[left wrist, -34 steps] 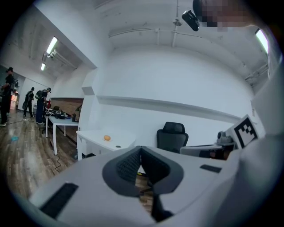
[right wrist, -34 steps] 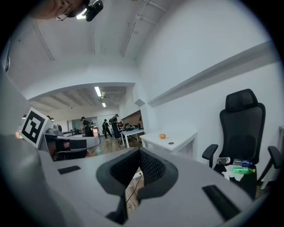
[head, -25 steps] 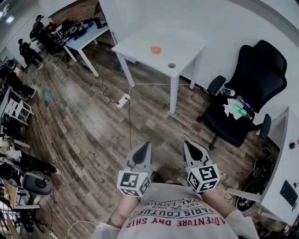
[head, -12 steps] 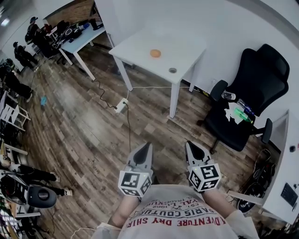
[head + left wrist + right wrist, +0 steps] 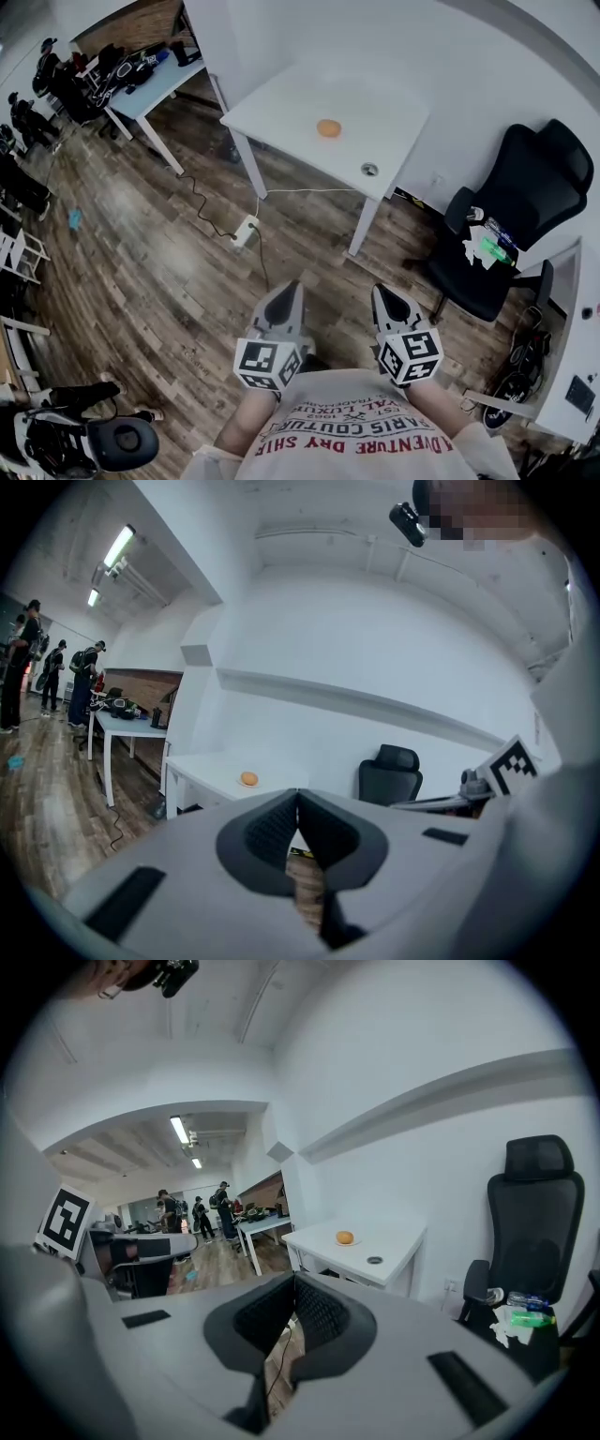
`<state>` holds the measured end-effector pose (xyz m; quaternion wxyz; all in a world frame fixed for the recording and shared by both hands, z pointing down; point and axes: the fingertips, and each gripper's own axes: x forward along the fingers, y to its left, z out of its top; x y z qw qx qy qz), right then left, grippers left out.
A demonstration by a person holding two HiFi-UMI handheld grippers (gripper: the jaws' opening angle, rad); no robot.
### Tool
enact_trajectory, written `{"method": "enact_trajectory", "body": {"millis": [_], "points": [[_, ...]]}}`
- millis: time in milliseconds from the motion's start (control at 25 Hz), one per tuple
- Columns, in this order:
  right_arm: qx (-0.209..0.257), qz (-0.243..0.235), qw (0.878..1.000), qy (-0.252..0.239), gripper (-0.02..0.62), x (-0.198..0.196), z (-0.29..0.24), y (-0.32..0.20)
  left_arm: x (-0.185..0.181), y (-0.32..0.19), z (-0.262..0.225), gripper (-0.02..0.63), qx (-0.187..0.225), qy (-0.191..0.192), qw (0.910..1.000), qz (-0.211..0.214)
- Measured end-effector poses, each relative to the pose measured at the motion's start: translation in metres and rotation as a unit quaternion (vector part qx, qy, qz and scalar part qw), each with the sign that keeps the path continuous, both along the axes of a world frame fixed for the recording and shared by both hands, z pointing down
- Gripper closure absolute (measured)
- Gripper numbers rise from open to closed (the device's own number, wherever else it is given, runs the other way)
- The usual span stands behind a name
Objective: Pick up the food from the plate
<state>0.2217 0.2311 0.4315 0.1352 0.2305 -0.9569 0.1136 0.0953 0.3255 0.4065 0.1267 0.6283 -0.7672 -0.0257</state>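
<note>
Orange food (image 5: 328, 127), white table (image 5: 384, 108), black chair (image 5: 525, 192)

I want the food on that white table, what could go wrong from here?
Possible trip: a corded white power strip lies on the wooden floor in front of the white table. Both the left gripper and right gripper are shut and empty; arriving unopened, they would likely knock the round orange food away.
</note>
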Motion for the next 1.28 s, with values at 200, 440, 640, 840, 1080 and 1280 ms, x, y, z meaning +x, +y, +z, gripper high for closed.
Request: {"method": "enact_trajectory", "body": {"millis": [200, 440, 640, 840, 1080, 1280], "points": [[0.003, -0.003, 1.000, 0.007, 0.583, -0.076, -0.001, -0.010, -0.080, -0.016, -0.001, 0.600, 0.001, -0.001, 1.0000, 0.001], [0.000, -0.002, 1.000, 0.017, 0.583, -0.130, 0.004, -0.028, -0.140, -0.029, 0.008, 0.600, -0.004, 0.012, 0.9999, -0.010], [-0.008, 0.000, 1.000, 0.025, 0.582, -0.154, 0.015, -0.056, -0.165, -0.048, 0.027, 0.600, -0.016, 0.027, 0.9993, -0.019], [-0.022, -0.011, 1.000, 0.013, 0.583, -0.182, 0.018, -0.094, -0.185, -0.081, 0.035, 0.600, -0.022, 0.027, 0.9990, -0.029], [-0.038, -0.028, 0.999, 0.003, 0.583, -0.214, 0.021, -0.174, -0.215, -0.147, 0.030, 0.600, -0.018, 0.019, 0.9980, -0.057], [-0.043, -0.046, 0.998, 0.002, 0.583, -0.235, 0.015, -0.249, -0.230, -0.215, 0.022, 0.600, -0.022, 0.013, 0.9971, -0.072]]}}
